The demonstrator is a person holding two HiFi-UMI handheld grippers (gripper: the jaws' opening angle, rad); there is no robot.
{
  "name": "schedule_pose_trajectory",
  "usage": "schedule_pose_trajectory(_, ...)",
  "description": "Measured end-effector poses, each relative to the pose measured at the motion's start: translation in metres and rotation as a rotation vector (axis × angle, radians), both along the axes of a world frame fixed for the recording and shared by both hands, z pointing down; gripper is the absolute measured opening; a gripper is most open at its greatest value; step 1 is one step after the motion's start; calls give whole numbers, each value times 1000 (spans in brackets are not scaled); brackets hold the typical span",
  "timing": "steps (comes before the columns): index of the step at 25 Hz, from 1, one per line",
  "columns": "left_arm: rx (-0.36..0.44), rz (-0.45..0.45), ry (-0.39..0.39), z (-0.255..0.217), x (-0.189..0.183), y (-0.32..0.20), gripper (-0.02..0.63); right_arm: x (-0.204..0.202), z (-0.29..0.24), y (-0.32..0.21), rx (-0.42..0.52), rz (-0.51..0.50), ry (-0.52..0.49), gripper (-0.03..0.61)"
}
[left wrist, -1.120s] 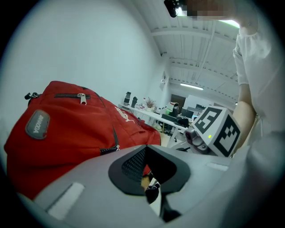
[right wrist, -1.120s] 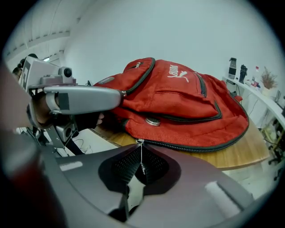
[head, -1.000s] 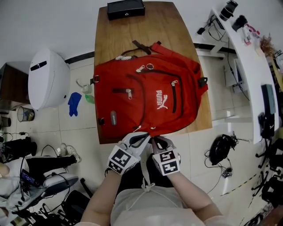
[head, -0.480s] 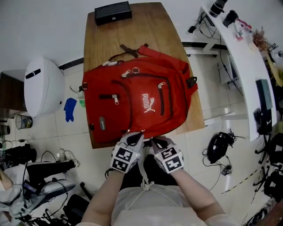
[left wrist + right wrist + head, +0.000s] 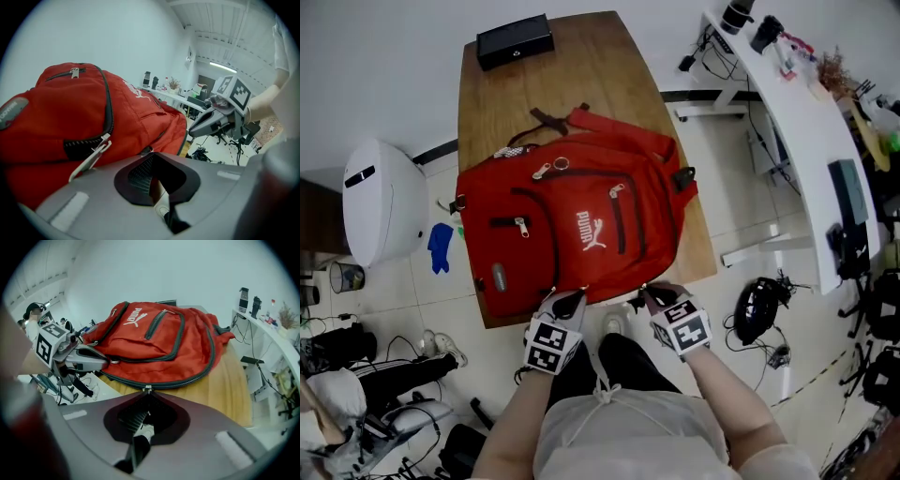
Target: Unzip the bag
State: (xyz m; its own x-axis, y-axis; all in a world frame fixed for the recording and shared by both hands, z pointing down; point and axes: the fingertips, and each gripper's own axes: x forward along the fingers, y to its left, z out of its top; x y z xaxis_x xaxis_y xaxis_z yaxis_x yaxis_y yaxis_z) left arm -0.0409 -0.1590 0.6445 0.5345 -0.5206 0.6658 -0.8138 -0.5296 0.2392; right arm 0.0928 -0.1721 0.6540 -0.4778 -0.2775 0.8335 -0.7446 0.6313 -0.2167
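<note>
**Red backpack** (image 5: 581, 225): lies flat and front face up at the centre of the head view, on the near half of the wooden counter (image 5: 497, 103); its lower edge reaches the counter's near edge, so the main zip (image 5: 206, 366) round the rim is within reach of both grippers.

**Right gripper** (image 5: 649, 292): lower centre-right of the head view, at the bag's near edge; jaws pressed together on the zip pull (image 5: 147, 390), which sits right at their tips in the right gripper view; held so, by judgement, to draw the slider along the track.

**Left gripper** (image 5: 572, 298): lower centre-left of the head view, at the same edge; jaws closed, with their tips against the backpack's rim where a small metal ring (image 5: 114, 362) shows; probably pinching there to anchor the bag against the pull; just what is nipped cannot be told.

**White pull tab** (image 5: 102, 145): hangs from a front-pocket zip at the lower left of the left gripper view; untouched.

**Black box** (image 5: 515, 39): far end of the counter, top of the head view; well apart from the bag.

**Status**: unzipping judged to be at an early stage; how much of the track stands open cannot be told.
</note>
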Motion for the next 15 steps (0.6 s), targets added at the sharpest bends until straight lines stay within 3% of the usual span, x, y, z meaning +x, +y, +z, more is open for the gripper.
schedule_pose_trajectory(10,-25,-33,-35,5,-2,-1,7,61,-14,-49,75,93,63,12)
schedule_pose_trajectory(15,-51,-45,-43,9,-2,-3,7,70,-12,-62,76,77,99,12)
